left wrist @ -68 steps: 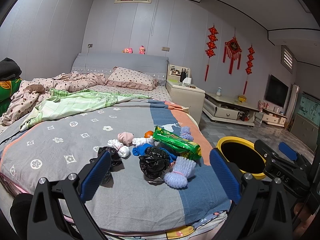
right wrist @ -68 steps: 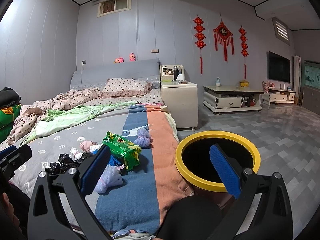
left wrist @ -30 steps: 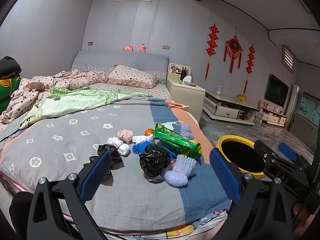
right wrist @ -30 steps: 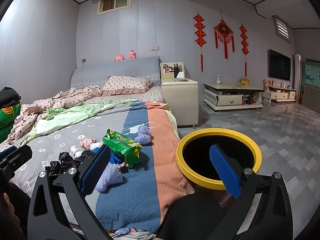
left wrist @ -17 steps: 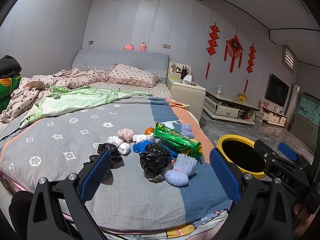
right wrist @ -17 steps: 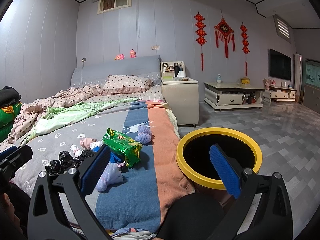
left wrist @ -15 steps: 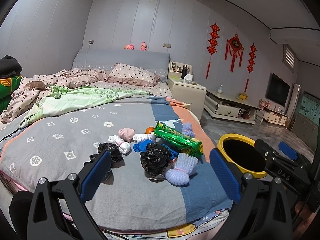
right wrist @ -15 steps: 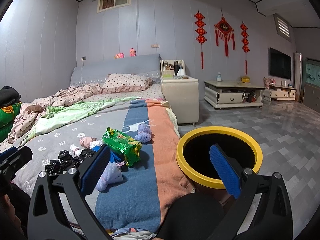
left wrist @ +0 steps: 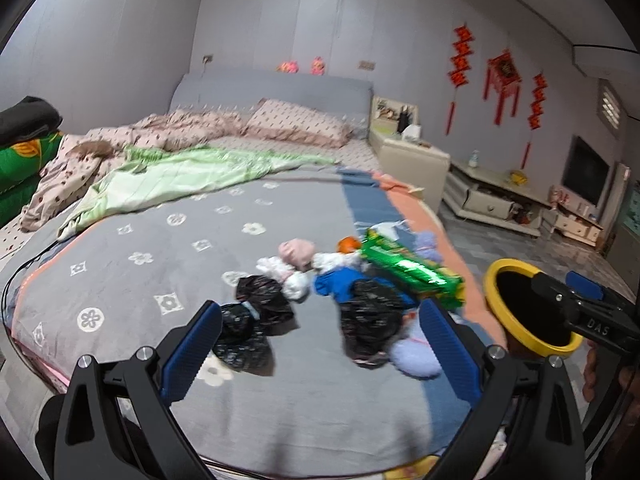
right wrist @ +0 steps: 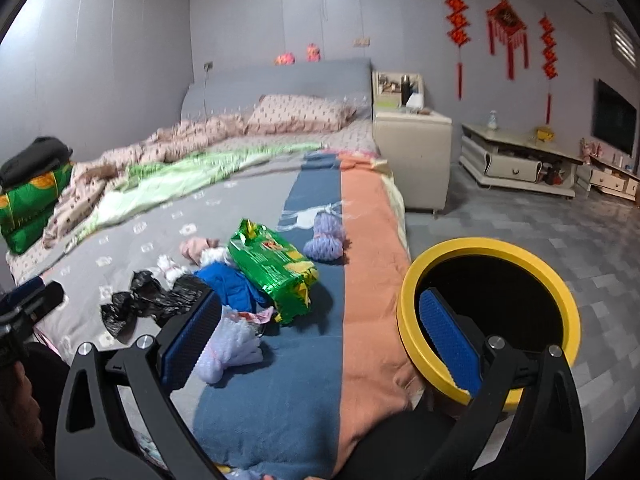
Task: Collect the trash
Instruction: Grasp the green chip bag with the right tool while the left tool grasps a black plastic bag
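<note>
A pile of trash lies on the bed (left wrist: 120, 280): a green snack bag (left wrist: 412, 270) (right wrist: 276, 268), black plastic bags (left wrist: 372, 320) (left wrist: 260, 308) (right wrist: 160, 296), a blue wad (left wrist: 332, 284) (right wrist: 232, 284), pale lilac foam nets (left wrist: 412, 356) (right wrist: 232, 344) (right wrist: 324, 236), white and pink bits (left wrist: 296, 252). A yellow-rimmed black bin (right wrist: 488, 252) (left wrist: 496, 272) stands by the bed's right side. My left gripper (left wrist: 320, 352) is open and empty, just short of the pile. My right gripper (right wrist: 320, 340) is open and empty, between pile and bin.
Crumpled pink and green bedding (left wrist: 180, 168) and a pillow (left wrist: 296, 128) lie at the bed's far end. A cream nightstand (right wrist: 412, 152) and low TV cabinet (right wrist: 516, 160) stand beyond. Grey tiled floor (right wrist: 560, 232) lies to the right.
Both grippers have moved forward and lower toward the pile, which now looks larger. The views are slightly blurred. Both stay open and empty.
</note>
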{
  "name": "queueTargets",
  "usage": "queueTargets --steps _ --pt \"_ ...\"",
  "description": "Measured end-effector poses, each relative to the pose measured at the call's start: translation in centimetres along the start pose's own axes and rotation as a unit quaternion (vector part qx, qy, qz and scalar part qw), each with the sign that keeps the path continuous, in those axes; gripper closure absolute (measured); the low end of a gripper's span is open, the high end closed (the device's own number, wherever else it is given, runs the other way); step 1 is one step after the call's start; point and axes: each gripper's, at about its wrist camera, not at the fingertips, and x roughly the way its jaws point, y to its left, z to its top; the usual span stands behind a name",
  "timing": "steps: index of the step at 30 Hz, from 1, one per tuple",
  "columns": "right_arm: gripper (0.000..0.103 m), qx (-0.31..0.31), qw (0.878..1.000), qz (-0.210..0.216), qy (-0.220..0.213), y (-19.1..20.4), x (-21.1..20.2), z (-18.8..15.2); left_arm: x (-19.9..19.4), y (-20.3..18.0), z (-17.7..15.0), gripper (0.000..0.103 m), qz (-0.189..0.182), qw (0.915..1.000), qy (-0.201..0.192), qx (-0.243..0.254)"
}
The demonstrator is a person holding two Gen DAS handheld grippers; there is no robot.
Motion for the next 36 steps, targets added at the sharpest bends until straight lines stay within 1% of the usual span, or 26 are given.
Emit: queueTargets --steps 3,6,9,14,17,19,22,25,29,35,36 --pt "0.008 -0.007 1.000 0.012 0.023 0.0 2.3 0.8 1.6 1.4 0.7 0.008 0.011 0.9997 0.021 -0.005" --pt "0.008 -0.009 0.998 0.039 0.046 -0.1 4.6 1.5 3.6 2.8 1.5 0.008 0.025 0.9988 0.042 0.004" --pt "0.008 -0.019 0.996 0.062 0.067 0.2 6.9 2.4 5.6 3.8 2.2 0.008 0.021 0.9973 0.070 0.011" --pt "0.008 -0.068 0.991 0.085 0.076 2.3 9.9 3.8 9.4 5.3 2.8 0.008 0.015 0.9922 0.121 0.026" --pt "0.008 -0.093 0.988 0.085 0.086 3.4 11.7 4.3 11.7 5.9 2.5 0.008 0.021 0.9881 0.148 0.039" --pt "0.008 -0.099 0.987 0.083 0.097 3.6 13.0 4.5 12.9 6.0 2.3 0.008 0.023 0.9856 0.159 0.052" --pt "0.008 -0.109 0.985 0.078 0.112 3.8 14.6 4.6 14.2 5.9 1.7 0.008 0.018 0.9827 0.169 0.075" --pt "0.008 -0.111 0.983 0.080 0.126 3.8 15.8 4.4 15.2 6.0 1.3 0.008 -0.002 0.9805 0.179 0.081" --pt "0.008 -0.102 0.981 0.088 0.140 3.9 17.6 4.4 16.6 5.8 0.9 0.008 -0.014 0.9793 0.183 0.087" --pt "0.009 -0.100 0.979 0.089 0.157 4.4 19.2 3.7 17.9 5.9 0.3 0.008 -0.055 0.9779 0.189 0.070" --pt "0.012 -0.099 0.978 0.088 0.160 4.4 19.4 3.7 18.1 5.8 0.2 0.010 -0.061 0.9771 0.191 0.070"
